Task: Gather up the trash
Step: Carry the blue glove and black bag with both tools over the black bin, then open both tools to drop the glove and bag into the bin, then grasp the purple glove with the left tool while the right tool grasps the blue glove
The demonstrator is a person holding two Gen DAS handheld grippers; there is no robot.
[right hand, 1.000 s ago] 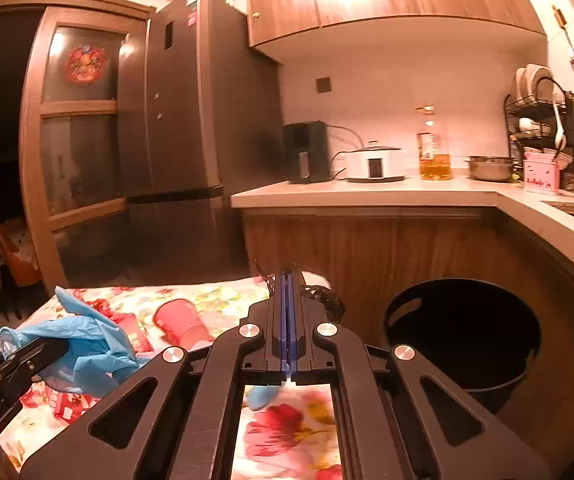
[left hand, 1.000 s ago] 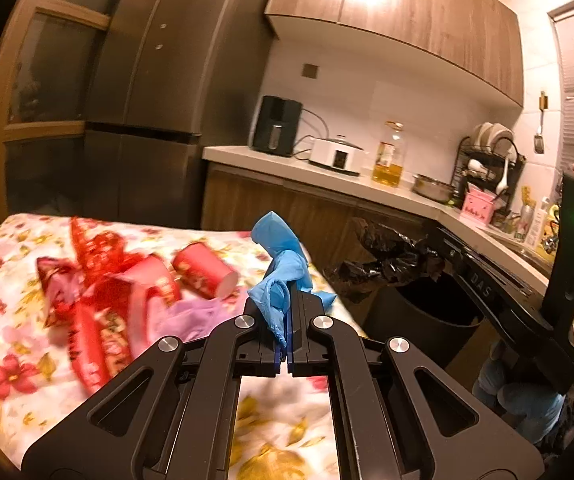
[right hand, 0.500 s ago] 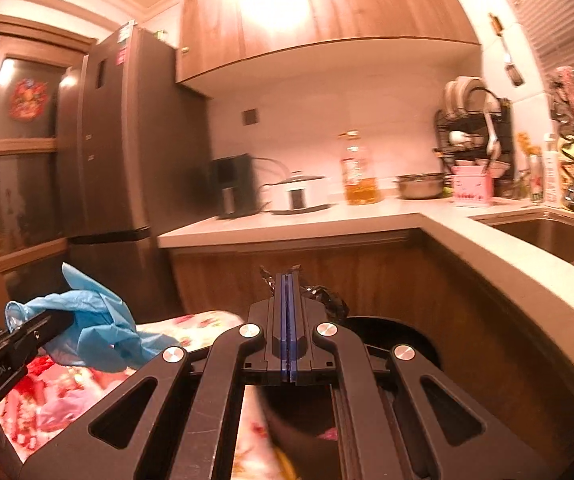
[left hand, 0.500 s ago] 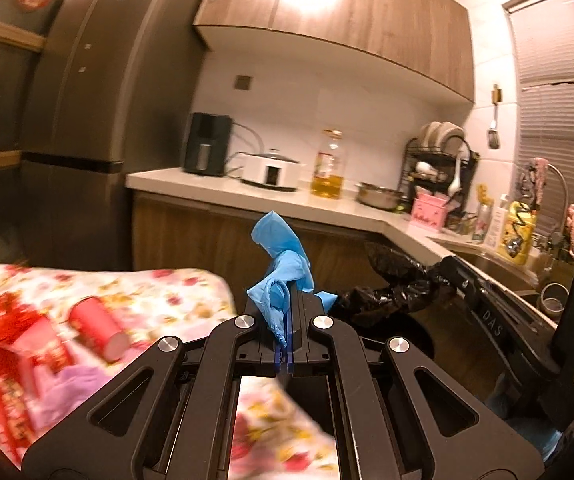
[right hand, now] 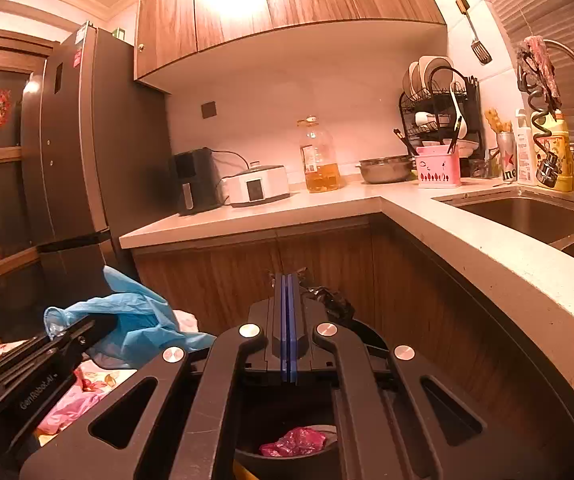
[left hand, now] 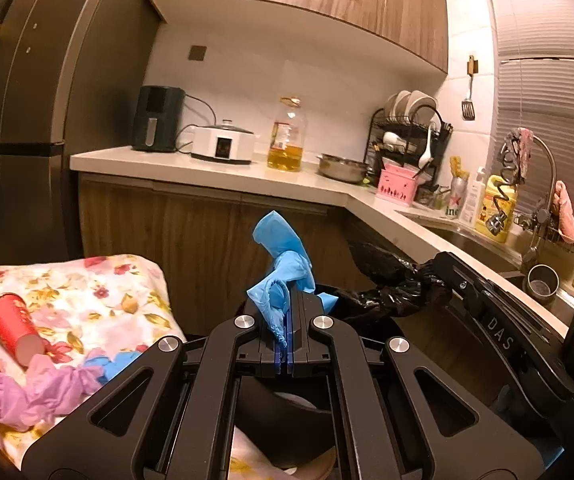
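Note:
My left gripper (left hand: 290, 295) is shut on a crumpled blue glove (left hand: 285, 250), which sticks up above the fingertips. It hangs over the black bin (left hand: 283, 412) beside the table. My right gripper (left hand: 437, 270) is shut on a fold of the bin's black bag (left hand: 383, 284) and holds it up at the right. In the right wrist view its blue pads (right hand: 287, 312) are pressed together with black bag film (right hand: 329, 300) beside them. There the left gripper (right hand: 101, 322) carries the blue glove (right hand: 139, 316) at the left. Pink trash (right hand: 295, 442) lies in the bin.
The floral-cloth table (left hand: 99, 280) at the left holds a red paper cup (left hand: 13, 326), purple crumpled wrap (left hand: 35, 394) and another blue glove (left hand: 121, 360). A wooden cabinet and worktop (left hand: 223, 172) run behind the bin. The sink (right hand: 527, 216) is at the right, the fridge (right hand: 87, 160) at the left.
Both views have swung right. The table slid off to the left and the bin came under the left gripper with its glove. The right gripper still holds the bag.

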